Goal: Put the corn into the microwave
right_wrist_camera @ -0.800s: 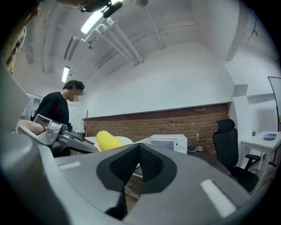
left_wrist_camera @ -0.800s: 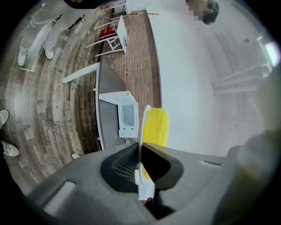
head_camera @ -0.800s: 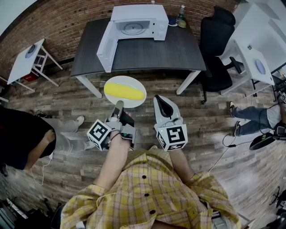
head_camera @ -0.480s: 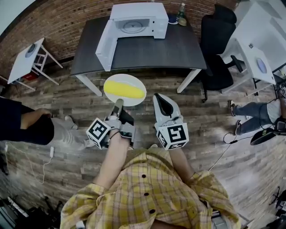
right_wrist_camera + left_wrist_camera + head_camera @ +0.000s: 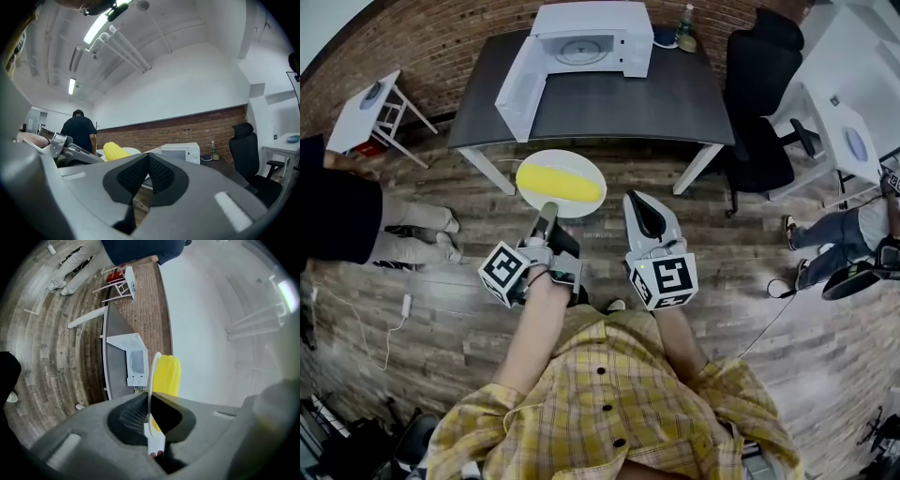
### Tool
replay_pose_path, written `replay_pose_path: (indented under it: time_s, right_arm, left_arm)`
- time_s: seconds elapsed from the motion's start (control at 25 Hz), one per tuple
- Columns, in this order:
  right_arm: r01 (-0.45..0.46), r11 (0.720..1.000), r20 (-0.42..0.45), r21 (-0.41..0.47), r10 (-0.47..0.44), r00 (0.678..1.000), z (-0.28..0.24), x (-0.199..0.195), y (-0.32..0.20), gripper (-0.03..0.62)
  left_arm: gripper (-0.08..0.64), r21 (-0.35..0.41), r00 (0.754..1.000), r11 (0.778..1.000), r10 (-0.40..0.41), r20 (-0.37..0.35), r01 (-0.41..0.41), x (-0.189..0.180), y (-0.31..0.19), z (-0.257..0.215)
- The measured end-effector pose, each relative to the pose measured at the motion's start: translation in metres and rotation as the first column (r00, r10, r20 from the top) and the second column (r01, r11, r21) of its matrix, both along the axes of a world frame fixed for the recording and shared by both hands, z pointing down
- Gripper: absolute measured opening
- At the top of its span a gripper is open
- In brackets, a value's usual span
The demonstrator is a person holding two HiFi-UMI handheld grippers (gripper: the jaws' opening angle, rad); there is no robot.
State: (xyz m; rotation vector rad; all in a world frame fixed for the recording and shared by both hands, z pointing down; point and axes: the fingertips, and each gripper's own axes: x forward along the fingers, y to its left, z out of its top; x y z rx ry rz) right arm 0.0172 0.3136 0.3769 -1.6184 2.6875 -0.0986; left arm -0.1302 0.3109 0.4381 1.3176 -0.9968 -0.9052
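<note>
My left fingers (image 5: 546, 223) pinch the rim of the white plate (image 5: 536, 165) with the corn cob (image 5: 562, 185) lying on it, and my right fingers (image 5: 649, 217) are closed on nothing. I should carry the plate level and aim past the open door (image 5: 517, 89) into the microwave (image 5: 609, 42), which sits on the dark worktop (image 5: 619, 103) by the brick wall (image 5: 441, 37), above a plank floor (image 5: 750, 244)

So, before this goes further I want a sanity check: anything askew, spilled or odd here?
Nothing spilled or damaged. One thing stands out: the plate hangs in mid-air, pinched only at its near rim by the left tongs, with the corn lying loose on it. The microwave is open.
</note>
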Motion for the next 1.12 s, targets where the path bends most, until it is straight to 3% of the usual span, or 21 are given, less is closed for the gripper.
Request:
replay_pose_path:
  time_s: [0.16, 0.32, 0.48, 1.12]
  right_arm:
    - [0.000, 1.000, 0.023, -0.030, 0.000, 1.000, 0.009, 0.028, -0.003, 0.005]
    - [0.003, 0.999, 0.024, -0.032, -0.002, 1.000, 0.014, 0.029, -0.018, 0.005]
    - [0.005, 0.999, 0.008, -0.033, -0.005, 1.000, 0.023, 0.031, -0.043, 0.005]
    - [-0.010, 0.998, 0.003, -0.059, 0.010, 1.000, 0.022, 0.018, -0.233, 0.005]
  left_arm:
    - [0.014, -0.018, 1.000, 1.000, -0.005, 0.027, 0.005, 0.023, 0.000, 0.008]
    - [0.014, -0.034, 1.000, 0.999, -0.008, 0.021, 0.009, 0.025, -0.016, 0.015]
    - [0.014, -0.043, 1.000, 0.999, -0.015, -0.023, 0.014, 0.030, -0.042, 0.025]
    - [0.014, -0.121, 1.000, 0.993, 0.000, 0.016, 0.002, 0.010, -0.224, 0.044]
